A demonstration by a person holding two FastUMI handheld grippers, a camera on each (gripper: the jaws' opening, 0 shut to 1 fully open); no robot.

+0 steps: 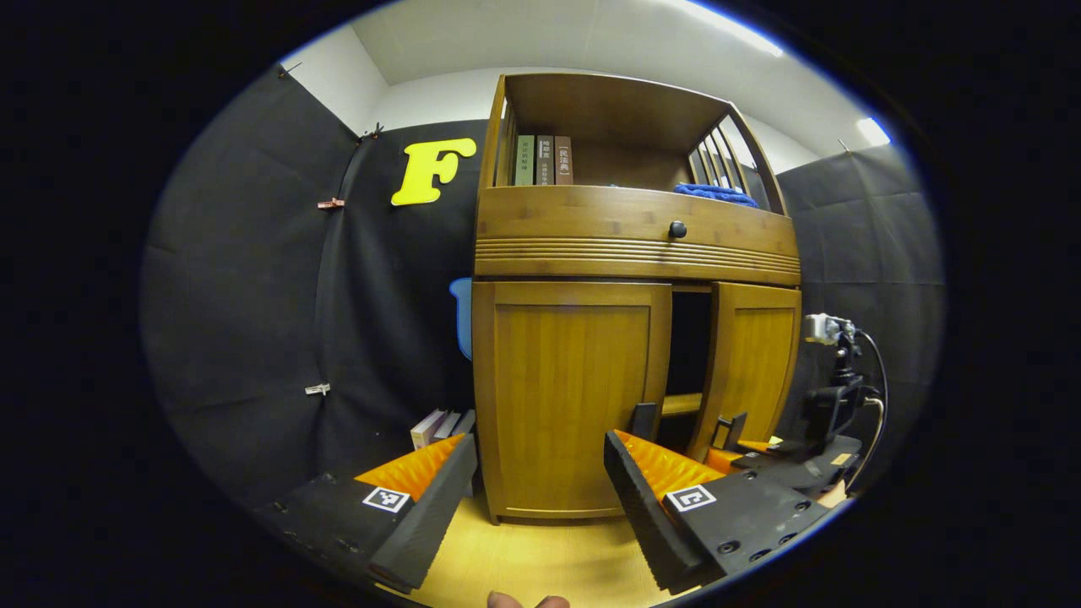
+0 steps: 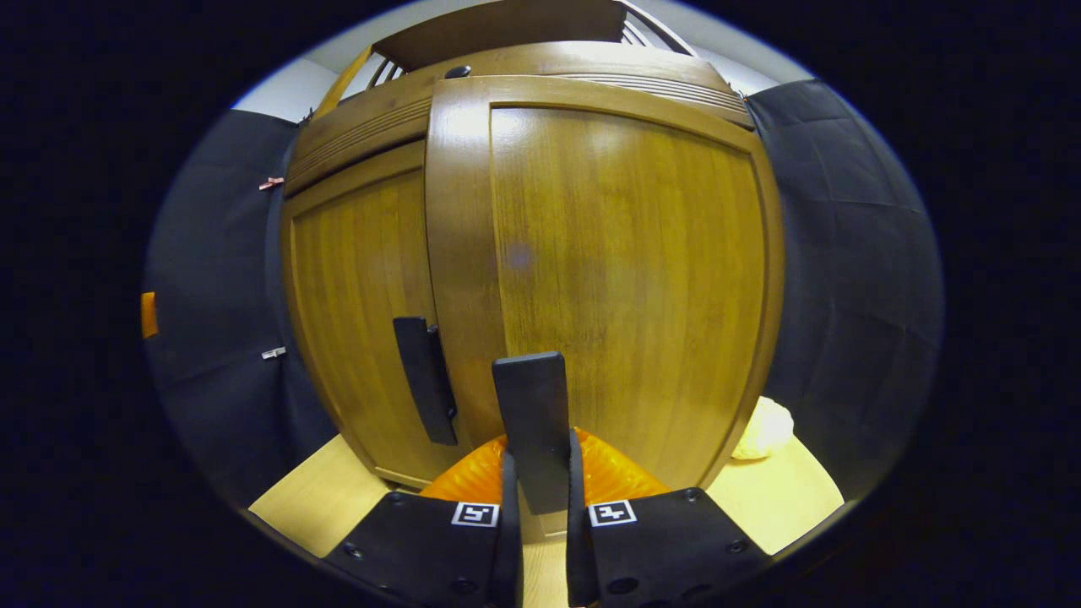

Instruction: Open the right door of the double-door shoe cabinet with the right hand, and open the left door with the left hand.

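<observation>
Right gripper view sets the right door [image 2: 625,279] of the shoe cabinet [image 2: 372,135] across the centre of the frame, swung partly out from the carcass, with the right gripper [image 2: 535,498] at bottom centre pinching the door's dark upright handle [image 2: 530,422] between both fingers. A matching handle [image 2: 425,380] on the left door [image 2: 355,321] stands just to its left, untouched. Left gripper view puts the cabinet at centre frame: the left door [image 1: 562,388] sits flush and closed, the right door [image 1: 752,363] stands ajar right of centre with a dark gap between the two. The left gripper [image 1: 540,507] hangs at the bottom of the frame with its fingers spread wide and nothing between them, short of the left door. Both doors are framed panels of glossy honey-brown bamboo-like wood with vertical grain, under a drawer [image 1: 633,232] with a round dark knob [image 1: 677,229]. Judged from this, the doors are rigid, moderately light and hinged at the outer edges, so they should swing on a steady arc. The lacquer looks slippery, so the narrow handle near the inner edge is the proper hold.
</observation>
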